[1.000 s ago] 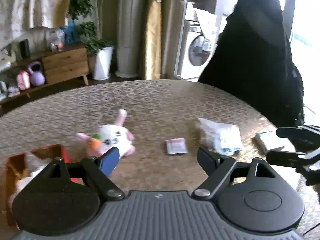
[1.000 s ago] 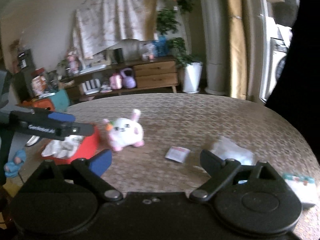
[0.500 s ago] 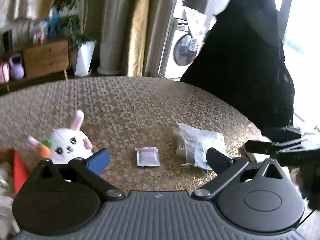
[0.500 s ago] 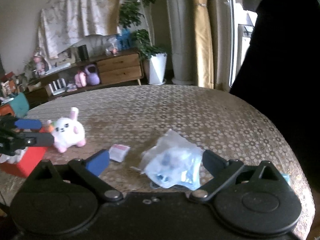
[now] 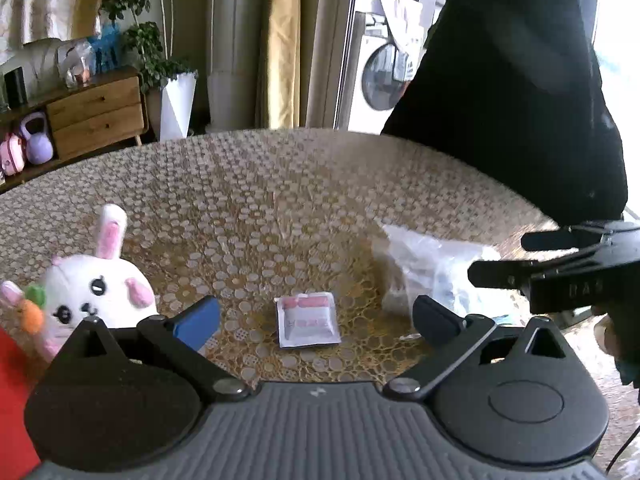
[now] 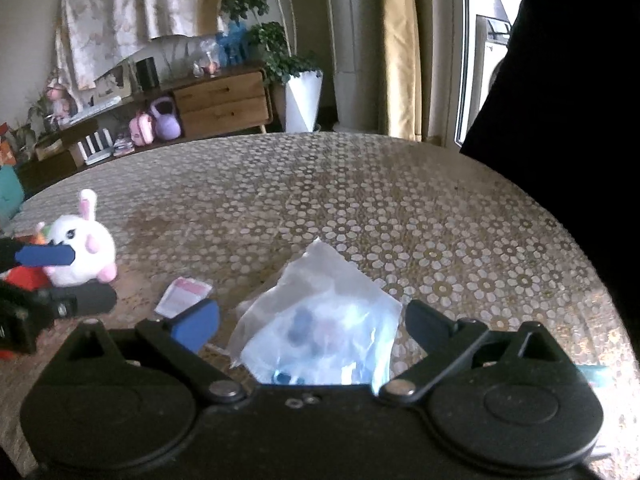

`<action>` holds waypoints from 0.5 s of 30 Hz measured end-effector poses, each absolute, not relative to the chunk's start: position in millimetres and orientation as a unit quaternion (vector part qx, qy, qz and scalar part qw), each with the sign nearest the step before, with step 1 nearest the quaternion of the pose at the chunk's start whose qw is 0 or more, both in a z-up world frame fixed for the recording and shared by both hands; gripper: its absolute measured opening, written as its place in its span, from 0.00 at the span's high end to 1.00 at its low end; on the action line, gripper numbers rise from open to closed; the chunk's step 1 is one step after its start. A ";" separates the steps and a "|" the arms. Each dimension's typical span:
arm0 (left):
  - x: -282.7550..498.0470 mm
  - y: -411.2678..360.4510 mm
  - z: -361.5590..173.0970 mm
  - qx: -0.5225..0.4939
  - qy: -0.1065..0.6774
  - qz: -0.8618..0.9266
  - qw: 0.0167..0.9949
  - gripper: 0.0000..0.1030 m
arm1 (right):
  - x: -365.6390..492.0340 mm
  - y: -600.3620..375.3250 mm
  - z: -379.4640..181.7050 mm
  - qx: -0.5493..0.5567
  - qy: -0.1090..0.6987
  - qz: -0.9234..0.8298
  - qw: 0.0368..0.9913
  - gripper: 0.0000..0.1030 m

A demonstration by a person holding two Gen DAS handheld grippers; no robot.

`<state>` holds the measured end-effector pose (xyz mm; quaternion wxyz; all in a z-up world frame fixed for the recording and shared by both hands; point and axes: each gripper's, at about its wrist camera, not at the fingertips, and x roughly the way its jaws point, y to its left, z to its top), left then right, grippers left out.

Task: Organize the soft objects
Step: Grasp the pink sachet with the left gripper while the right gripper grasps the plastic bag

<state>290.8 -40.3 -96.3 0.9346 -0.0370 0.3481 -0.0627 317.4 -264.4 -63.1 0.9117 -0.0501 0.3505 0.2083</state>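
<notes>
A white plush bunny [image 5: 92, 284] with pink ears and a carrot lies on the patterned table, left of my open left gripper [image 5: 316, 318]; it also shows in the right wrist view [image 6: 78, 250]. A small pink-and-white sachet [image 5: 307, 319] lies between the left fingers. A clear plastic bag with blue contents [image 6: 320, 320] sits between the open fingers of my right gripper [image 6: 312, 324]; it also shows in the left wrist view [image 5: 424, 268]. The right gripper [image 5: 532, 256] appears at the right of the left view.
A red bin [image 5: 12, 392] stands at the table's left edge, partly out of view. A dark covered chair [image 5: 512, 92] stands behind the table on the right. A small teal-edged packet [image 6: 596, 372] lies at the right table edge.
Both grippers have swung right and moved closer to the table. The plastic bag now sits between the right fingers; the sachet is centred before the left gripper. The red bin has slid mostly out of view.
</notes>
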 end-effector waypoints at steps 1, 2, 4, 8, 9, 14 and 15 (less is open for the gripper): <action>294.4 -41.0 -100.6 -0.035 0.350 -0.060 0.934 0.00 | 322.8 -263.1 -65.9 -0.051 0.353 0.207 0.911 0.03; 298.0 -41.8 -105.0 -0.032 0.352 -0.056 0.934 0.00 | 326.8 -261.1 -69.4 -0.052 0.357 0.206 0.910 0.03; 304.8 -42.9 -113.4 -0.029 0.357 -0.054 0.932 0.00 | 334.1 -257.4 -75.9 -0.053 0.362 0.201 0.909 0.03; 316.6 -43.3 -129.2 -0.031 0.367 -0.047 0.928 0.00 | 343.0 -255.4 -85.5 -0.048 0.369 0.198 0.907 0.04; 319.4 -44.0 -132.6 -0.030 0.368 -0.047 0.928 0.01 | 344.1 -254.2 -88.4 -0.049 0.372 0.198 0.906 0.04; 328.4 -46.1 -144.6 -0.031 0.372 -0.047 0.927 0.01 | 348.9 -249.0 -96.7 -0.060 0.377 0.192 0.904 0.09; 330.1 -46.0 -146.7 -0.033 0.373 -0.048 0.926 0.01 | 349.7 -248.8 -97.8 -0.060 0.378 0.190 0.904 0.12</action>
